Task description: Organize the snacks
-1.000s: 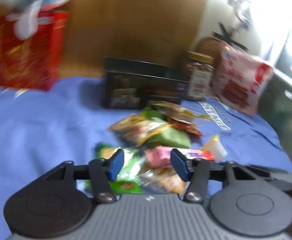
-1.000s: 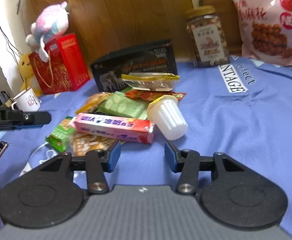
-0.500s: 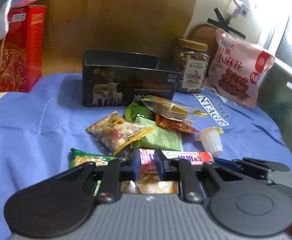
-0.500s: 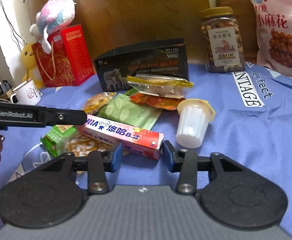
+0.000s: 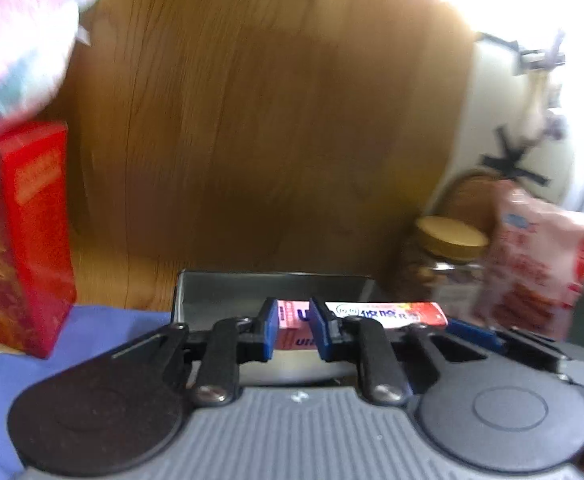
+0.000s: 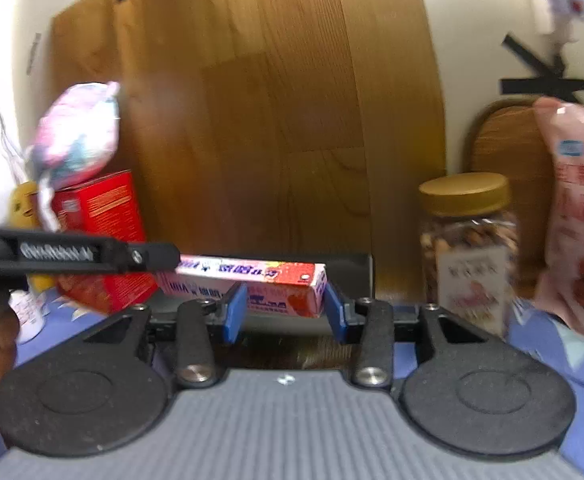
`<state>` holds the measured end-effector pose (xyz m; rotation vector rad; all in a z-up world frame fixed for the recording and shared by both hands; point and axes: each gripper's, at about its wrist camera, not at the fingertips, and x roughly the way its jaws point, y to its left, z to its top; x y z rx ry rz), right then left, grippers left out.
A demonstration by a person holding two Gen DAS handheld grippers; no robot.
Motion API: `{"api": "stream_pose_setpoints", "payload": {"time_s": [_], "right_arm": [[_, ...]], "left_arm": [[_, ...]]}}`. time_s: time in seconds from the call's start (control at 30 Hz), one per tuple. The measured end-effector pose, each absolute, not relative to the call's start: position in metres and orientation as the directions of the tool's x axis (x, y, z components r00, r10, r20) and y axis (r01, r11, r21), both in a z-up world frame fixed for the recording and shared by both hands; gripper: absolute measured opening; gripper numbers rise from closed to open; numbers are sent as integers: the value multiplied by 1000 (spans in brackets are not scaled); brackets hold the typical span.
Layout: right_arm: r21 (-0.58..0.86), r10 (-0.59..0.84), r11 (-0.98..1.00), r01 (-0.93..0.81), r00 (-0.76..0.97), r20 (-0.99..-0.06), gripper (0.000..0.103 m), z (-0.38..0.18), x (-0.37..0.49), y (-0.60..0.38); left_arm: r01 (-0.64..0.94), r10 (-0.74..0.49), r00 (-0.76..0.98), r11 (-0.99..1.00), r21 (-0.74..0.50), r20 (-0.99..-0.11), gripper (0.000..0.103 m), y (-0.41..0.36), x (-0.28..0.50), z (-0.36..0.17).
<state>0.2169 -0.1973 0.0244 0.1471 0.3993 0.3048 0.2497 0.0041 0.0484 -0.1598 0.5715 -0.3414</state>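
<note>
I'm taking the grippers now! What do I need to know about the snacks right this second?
Left gripper: shut on the left end of the pink candy box; its jaws have just eased a touch, box between them.
Right gripper: pads either side of the box's right end; whether they press is unclear.
Things: candy box is in the air, just in front of the open black box.
Done: candy box picked up.
Left: probably lower it into the black box and let go.
</note>
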Motion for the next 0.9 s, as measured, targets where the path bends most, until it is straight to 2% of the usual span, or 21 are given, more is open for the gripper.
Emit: {"api": "stream_pose_setpoints", "payload": {"time_s": [0.1,0.23,0.3,0.43,0.5,0.53,0.6,0.63,0.73,0.9], "right_arm": [[214,288,953,-216,866,-408,48,18,230,-208],[384,340,907,-174,840,-422,48,3,197,-254],[468,360,875,-128,817,-450,49,-16,185,-271],[564,403,825,-42,744,-533,49,-46,192,-277],[625,469,779,-49,707,-530,48,-58,192,-270],[663,504,747,-43,687,-523,48,-61,194,-268],[652,501,756,-56,691,-522,47,-57,185,-257],[626,495,775,-85,698,-518,47,-52,177,-250],[619,532,772,-145,682,-502,47,-42,152,-234],[516,539,812,-272,689,-485,48,-30,107,-202]], "left_arm": [[255,-363,747,930,-265,-557,23,3,267,28],[280,-397,795,911,-304,-458,25,16,227,34],[314,-438,775,892,-324,-456,25,10,215,33],[357,-496,642,868,-344,-585,28,-26,208,4],[363,-496,581,868,-339,-646,31,-41,209,-17],[356,-501,586,865,-353,-637,30,-42,205,-24],[354,-515,587,857,-375,-624,20,-39,196,-21],[344,-518,587,855,-388,-622,19,-34,190,-17],[329,-497,622,867,-374,-605,18,-21,164,-7],[313,-483,640,874,-372,-597,18,2,119,8]]}}
